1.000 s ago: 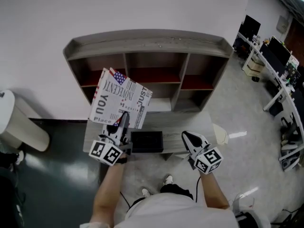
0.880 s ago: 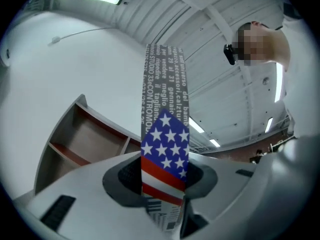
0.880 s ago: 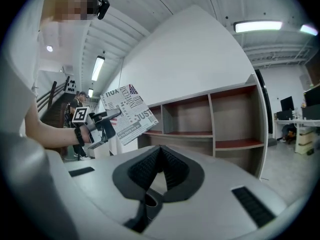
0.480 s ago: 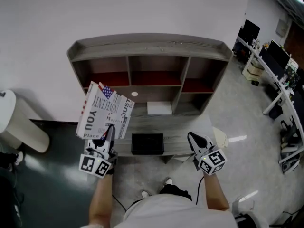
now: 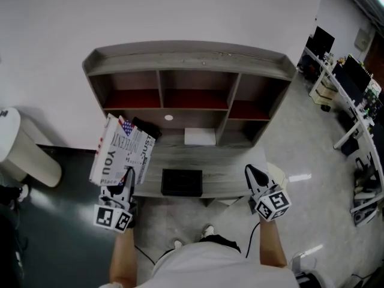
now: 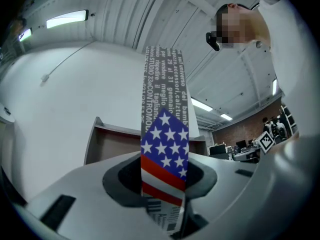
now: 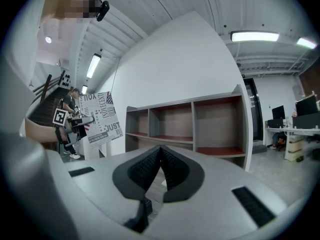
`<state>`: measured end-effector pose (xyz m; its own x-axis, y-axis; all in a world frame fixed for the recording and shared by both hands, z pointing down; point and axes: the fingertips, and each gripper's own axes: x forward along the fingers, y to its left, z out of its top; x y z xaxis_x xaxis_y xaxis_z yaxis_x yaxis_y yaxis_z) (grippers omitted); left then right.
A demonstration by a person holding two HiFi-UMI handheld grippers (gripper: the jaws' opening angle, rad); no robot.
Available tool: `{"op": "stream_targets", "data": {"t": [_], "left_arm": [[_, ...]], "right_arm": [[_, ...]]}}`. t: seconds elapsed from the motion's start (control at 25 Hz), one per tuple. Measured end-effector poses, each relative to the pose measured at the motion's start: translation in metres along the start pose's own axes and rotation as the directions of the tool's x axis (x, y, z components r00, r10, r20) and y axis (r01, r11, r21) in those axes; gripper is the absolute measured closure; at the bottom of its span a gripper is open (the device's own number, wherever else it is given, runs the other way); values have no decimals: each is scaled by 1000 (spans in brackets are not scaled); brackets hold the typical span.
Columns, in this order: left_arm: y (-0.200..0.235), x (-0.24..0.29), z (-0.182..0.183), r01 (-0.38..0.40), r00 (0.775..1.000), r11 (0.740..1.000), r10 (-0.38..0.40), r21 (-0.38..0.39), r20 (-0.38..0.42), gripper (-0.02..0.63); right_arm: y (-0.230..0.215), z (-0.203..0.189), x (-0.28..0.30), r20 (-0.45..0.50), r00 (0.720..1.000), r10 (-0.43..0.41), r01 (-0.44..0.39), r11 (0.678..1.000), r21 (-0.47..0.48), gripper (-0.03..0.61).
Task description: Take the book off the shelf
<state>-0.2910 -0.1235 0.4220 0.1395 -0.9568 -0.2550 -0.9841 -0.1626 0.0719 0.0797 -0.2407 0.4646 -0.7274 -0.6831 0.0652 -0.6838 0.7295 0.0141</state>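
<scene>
The book (image 5: 120,150), white with black lettering and a stars-and-stripes corner, stands upright in my left gripper (image 5: 128,175), which is shut on its lower edge. It is held out in front of the left end of the grey shelf unit (image 5: 191,59), off the shelves. In the left gripper view the book's spine (image 6: 163,149) rises straight up between the jaws. From the right gripper view the book (image 7: 104,116) shows at the left, beside the shelf unit (image 7: 192,129). My right gripper (image 5: 254,175) hangs at the right, shut and empty (image 7: 160,170).
The low grey table (image 5: 198,161) under the shelf carries a black box (image 5: 182,182) and a white box (image 5: 200,136). A white cylindrical bin (image 5: 21,155) stands at the left. Desks with monitors (image 5: 348,77) fill the far right.
My left gripper has carried the book leftward and down, away from the shelf front; the book has turned more edge-on. The right gripper drifted slightly right.
</scene>
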Motion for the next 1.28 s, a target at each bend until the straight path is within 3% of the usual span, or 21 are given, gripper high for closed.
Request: {"op": "stream_targets", "data": {"t": [0.16, 0.36, 0.76, 1.28], "left_arm": [[-25, -22, -12, -30, 999, 998, 30, 47, -19, 459], [-24, -28, -8, -78, 995, 990, 85, 119, -55, 459], [-32, -49, -6, -145, 986, 983, 153, 109, -70, 459], [-21, -67, -3, -134, 987, 988, 140, 77, -77, 459]], "right_arm": [[-22, -9, -26, 18, 1000, -23, 23, 1000, 1, 555], [-40, -4, -26, 1, 999, -53, 53, 998, 22, 555], [-50, -5, -44, -22, 999, -49, 49, 998, 32, 555], [0, -16, -20, -25, 999, 32, -30, 997, 69, 555]]}}
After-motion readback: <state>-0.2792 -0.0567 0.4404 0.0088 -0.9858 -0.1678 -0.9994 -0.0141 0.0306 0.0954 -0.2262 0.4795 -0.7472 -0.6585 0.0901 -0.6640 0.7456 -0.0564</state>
